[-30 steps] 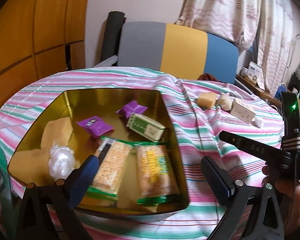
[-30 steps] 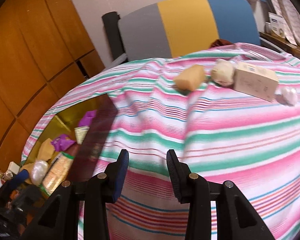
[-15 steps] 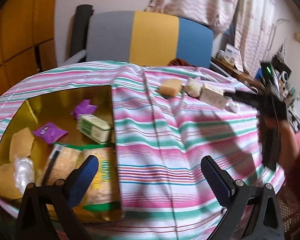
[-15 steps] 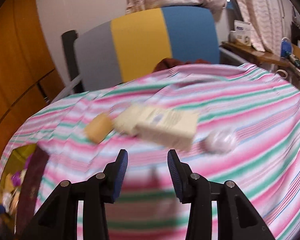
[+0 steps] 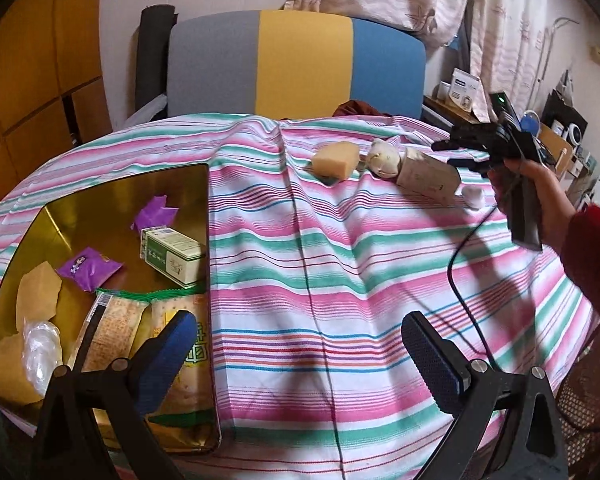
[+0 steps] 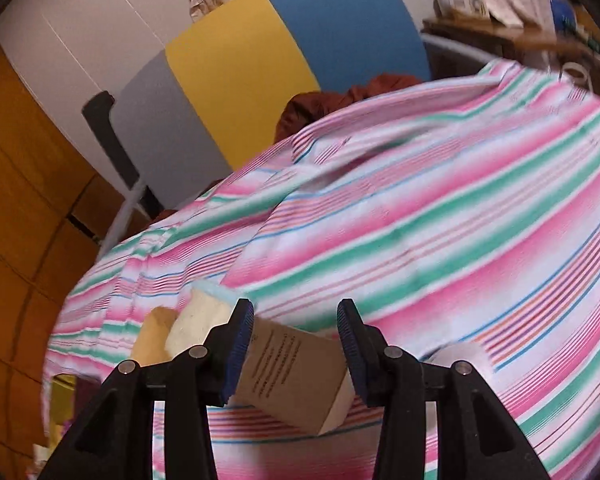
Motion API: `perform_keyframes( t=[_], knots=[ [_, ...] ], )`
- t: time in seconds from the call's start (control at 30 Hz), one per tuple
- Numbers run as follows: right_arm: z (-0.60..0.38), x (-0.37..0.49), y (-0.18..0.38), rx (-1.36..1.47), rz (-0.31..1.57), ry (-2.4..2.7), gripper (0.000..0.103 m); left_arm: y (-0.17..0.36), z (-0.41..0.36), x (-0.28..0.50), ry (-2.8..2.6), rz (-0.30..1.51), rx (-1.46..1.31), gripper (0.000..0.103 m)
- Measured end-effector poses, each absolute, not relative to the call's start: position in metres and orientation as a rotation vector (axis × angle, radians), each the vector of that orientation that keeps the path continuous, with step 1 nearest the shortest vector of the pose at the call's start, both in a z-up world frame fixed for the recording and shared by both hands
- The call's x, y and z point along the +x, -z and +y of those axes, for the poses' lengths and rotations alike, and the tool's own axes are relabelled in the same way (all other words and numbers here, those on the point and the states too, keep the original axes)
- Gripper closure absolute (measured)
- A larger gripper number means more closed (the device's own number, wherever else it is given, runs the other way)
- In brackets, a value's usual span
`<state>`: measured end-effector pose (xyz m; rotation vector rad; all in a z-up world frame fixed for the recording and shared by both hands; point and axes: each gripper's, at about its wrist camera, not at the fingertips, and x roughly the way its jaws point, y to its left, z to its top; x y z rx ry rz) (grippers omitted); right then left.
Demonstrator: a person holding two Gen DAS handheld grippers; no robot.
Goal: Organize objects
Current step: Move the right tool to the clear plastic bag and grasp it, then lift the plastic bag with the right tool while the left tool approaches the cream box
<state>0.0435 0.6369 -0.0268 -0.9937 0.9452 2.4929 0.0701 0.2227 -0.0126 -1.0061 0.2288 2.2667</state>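
Striped cloth in pink, green and white [image 5: 340,264] covers the worktop I am working over. My right tool [image 6: 296,344] hangs above the pale cardboard box with printed text [image 6: 296,380], its blue-padded jaws opening, with the box seen between them but, as far as I can tell, not touched by the pads. In the left view the same box [image 5: 428,176] lies on the cloth near the far right edge, just beside a cream rounded lump [image 5: 384,158] and a tan sponge-like block [image 5: 338,160], with a small white wad [image 5: 473,196] on its other side. A hand in a red sleeve [image 5: 536,184] carries that right tool there. My left tool [image 5: 300,356] stands wide apart with nothing between its pads, low over the cloth beside the gold-lined tin tray [image 5: 100,200]. Inside the tray lie a green and white carton [image 5: 172,256], two purple wrappers, the nearer [image 5: 88,268], two cracker packets side by side [image 5: 116,328], and a crumpled clear plastic bit [image 5: 40,344].
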Motion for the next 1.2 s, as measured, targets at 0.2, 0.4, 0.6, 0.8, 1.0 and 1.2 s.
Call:
perform_keyframes(
  t=[0.2, 0.4, 0.6, 0.8, 1.0, 1.2],
  knots=[
    [0.569, 0.079, 0.035, -1.02, 1.164, -2.673, 0.056, 0.012, 0.231, 0.067, -2.262, 0.198, -1.016, 0.0],
    [0.538, 0.128, 0.026, -0.884, 0.764, -2.625, 0.055, 0.012, 0.245, 0.068, -2.239, 0.208, -1.009, 0.0],
    [0.588, 0.132, 0.025, -0.811, 0.564, -2.35, 0.034, 0.017, 0.254, 0.069, -2.237, 0.225, -1.022, 0.0],
    [0.609, 0.118, 0.042, -0.846, 0.561, -2.316, 0.034, 0.014, 0.261, 0.063, -2.262, 0.253, -1.011, 0.0],
    [0.619, 0.107, 0.065, -0.914, 0.612, -2.293, 0.039, 0.015, 0.269, 0.055, -2.271, 0.263, -1.009, 0.0],
    [0.621, 0.114, 0.068, -0.876, 0.66, -2.341, 0.049, 0.018, 0.291, 0.055, -2.249, 0.303, -0.984, 0.0]
  ],
)
